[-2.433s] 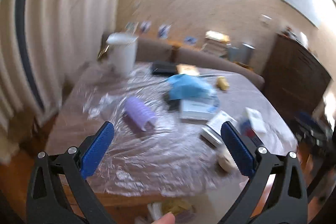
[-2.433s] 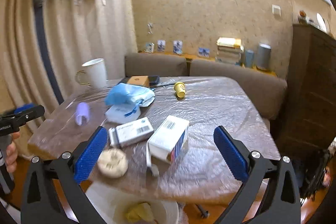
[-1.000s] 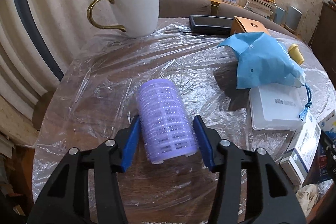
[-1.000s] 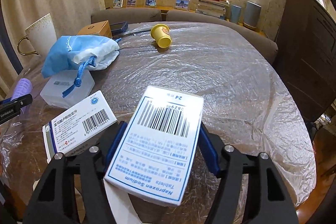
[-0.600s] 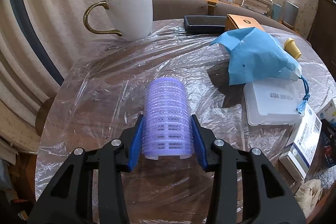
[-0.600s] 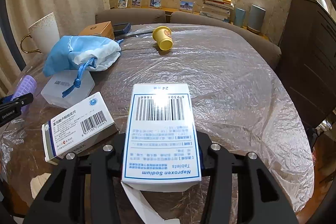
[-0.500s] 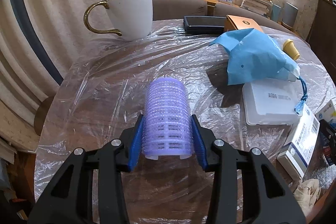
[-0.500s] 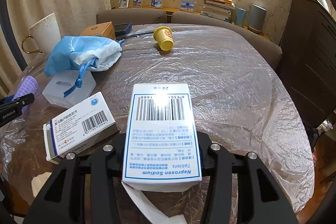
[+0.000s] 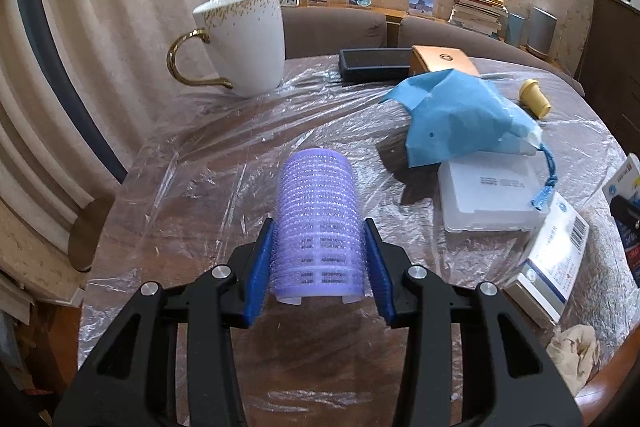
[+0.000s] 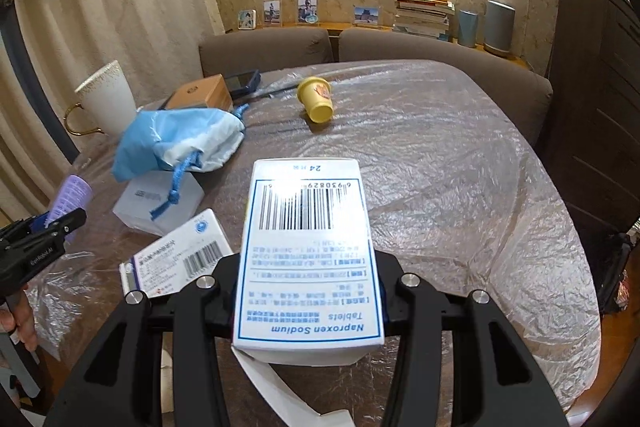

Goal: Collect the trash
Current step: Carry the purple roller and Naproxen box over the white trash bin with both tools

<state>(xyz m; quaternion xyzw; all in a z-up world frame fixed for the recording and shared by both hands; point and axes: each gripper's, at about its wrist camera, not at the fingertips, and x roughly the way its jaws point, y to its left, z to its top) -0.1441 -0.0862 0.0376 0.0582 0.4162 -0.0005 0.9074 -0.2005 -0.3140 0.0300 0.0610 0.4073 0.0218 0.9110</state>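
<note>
A ribbed lilac hair roller (image 9: 318,223) and a white barcoded Naproxen Sodium box (image 10: 308,259), flap open, both held above the table.

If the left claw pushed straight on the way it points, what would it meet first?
The left claw, shut on the purple hair roller, points down at the plastic-covered table. The bare film ahead of the roller would likely come first; the white mug sits further off, leftward.

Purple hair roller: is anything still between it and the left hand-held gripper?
No. The left hand-held gripper is shut on the purple hair roller, blue pads pressing both its sides. Nothing visible sits between pads and roller.
</note>
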